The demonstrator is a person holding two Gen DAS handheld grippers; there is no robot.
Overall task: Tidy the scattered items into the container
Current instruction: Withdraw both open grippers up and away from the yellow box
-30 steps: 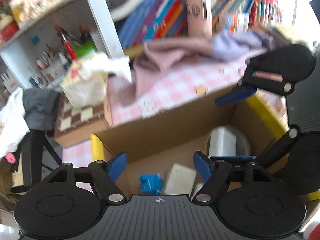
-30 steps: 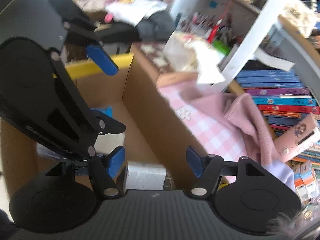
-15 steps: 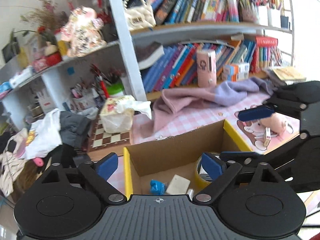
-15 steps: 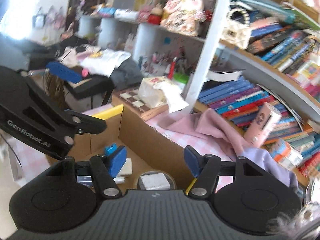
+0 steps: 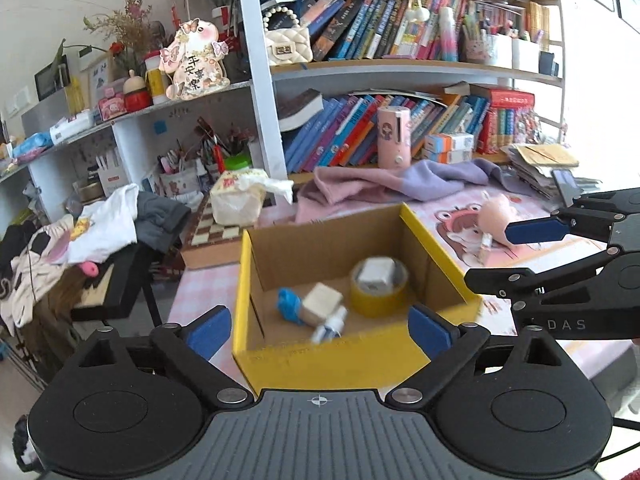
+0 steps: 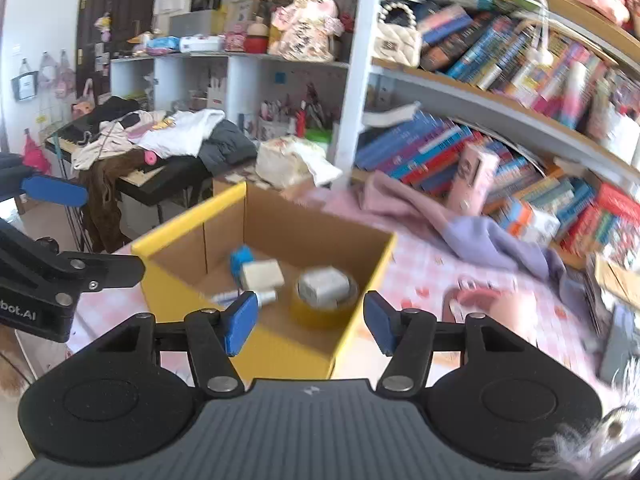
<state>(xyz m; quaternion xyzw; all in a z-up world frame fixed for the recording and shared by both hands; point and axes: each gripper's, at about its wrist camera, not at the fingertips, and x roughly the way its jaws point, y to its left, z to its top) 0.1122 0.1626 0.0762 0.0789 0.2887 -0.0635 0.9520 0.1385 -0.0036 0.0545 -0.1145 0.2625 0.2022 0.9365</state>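
A yellow-sided cardboard box (image 5: 424,236) (image 6: 188,218) stands on the pink checked table. Inside lie a yellow tape roll (image 5: 378,300) (image 6: 324,310) with a white block (image 5: 376,274) (image 6: 322,286) on it, a cream block (image 5: 320,302) (image 6: 262,274), a blue item (image 5: 288,304) (image 6: 240,258) and a small white tube (image 5: 330,326) (image 6: 266,296). My left gripper (image 5: 320,332) is open and empty in front of the box. My right gripper (image 6: 306,322) is open and empty, also before the box; it shows at the right of the left wrist view (image 5: 536,230).
A pink toy (image 5: 494,218) (image 6: 516,312) lies on the table right of the box. A pink-purple cloth (image 5: 384,184) (image 6: 424,216), a tissue pack (image 5: 238,198) on a chessboard (image 5: 212,236) and bookshelves (image 5: 400,60) stand behind. A keyboard stand with clothes (image 5: 108,232) is at the left.
Both grippers have pulled up and back out of the box, still open. The whole box and the shelves behind it now show.
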